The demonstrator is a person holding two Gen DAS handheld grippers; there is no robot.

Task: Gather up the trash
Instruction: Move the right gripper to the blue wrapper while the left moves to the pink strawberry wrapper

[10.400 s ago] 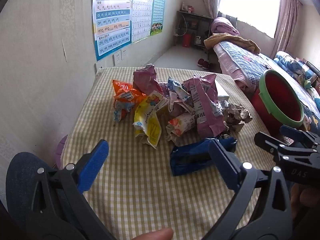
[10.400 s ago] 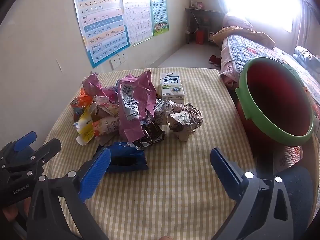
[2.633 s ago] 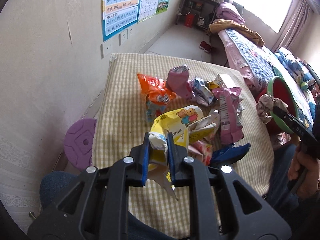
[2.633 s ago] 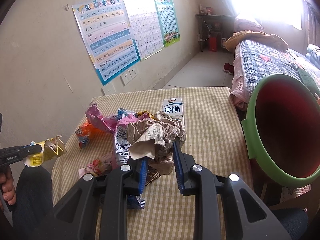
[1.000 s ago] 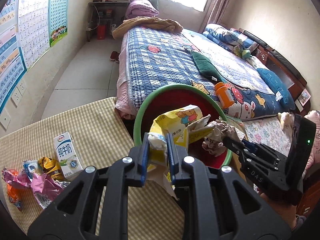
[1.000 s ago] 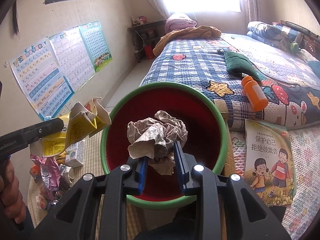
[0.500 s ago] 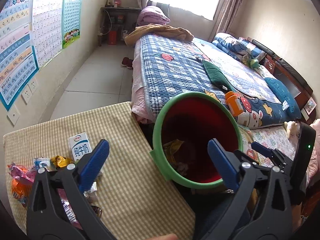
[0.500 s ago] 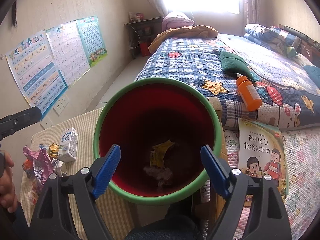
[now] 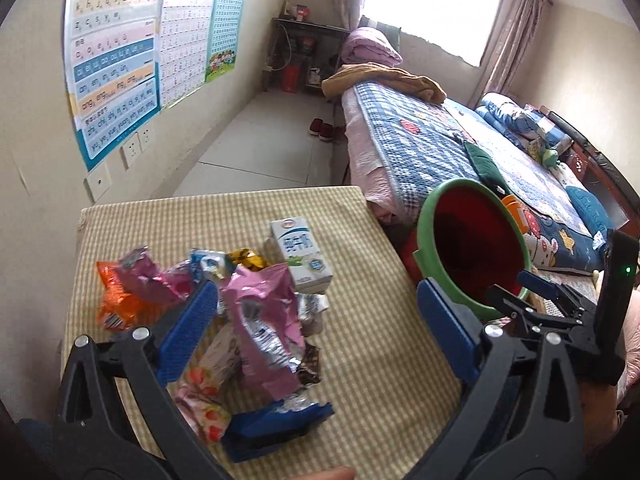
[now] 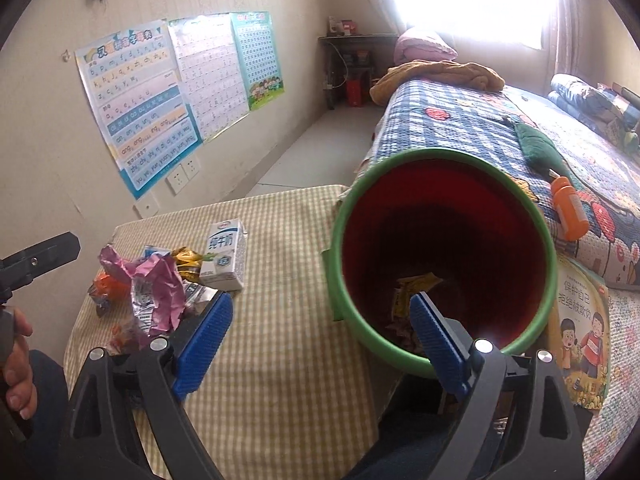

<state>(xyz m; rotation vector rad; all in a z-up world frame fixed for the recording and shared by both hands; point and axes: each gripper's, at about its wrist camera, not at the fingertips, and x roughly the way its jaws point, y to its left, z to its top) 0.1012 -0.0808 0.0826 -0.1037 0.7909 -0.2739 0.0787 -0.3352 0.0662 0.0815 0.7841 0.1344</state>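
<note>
Left gripper [image 9: 316, 328] is spread as wide as it goes, nothing between the blue pads, just hovering over the table [image 9: 360, 360]. Right gripper [image 10: 320, 344] is opening too, also empty, its right pad over the rim of the red bucket [image 10: 340, 264] with the green lip. Inside that bucket there's a yellow wrapper [image 10: 414, 286] and some crumpled bits at the bottom. The trash pile [image 9: 256, 312] sits under the left gripper: pink, orange and blue wrappers, all crinkled, plus 1 milk carton [image 9: 300, 254] lying just beyond it.
</note>
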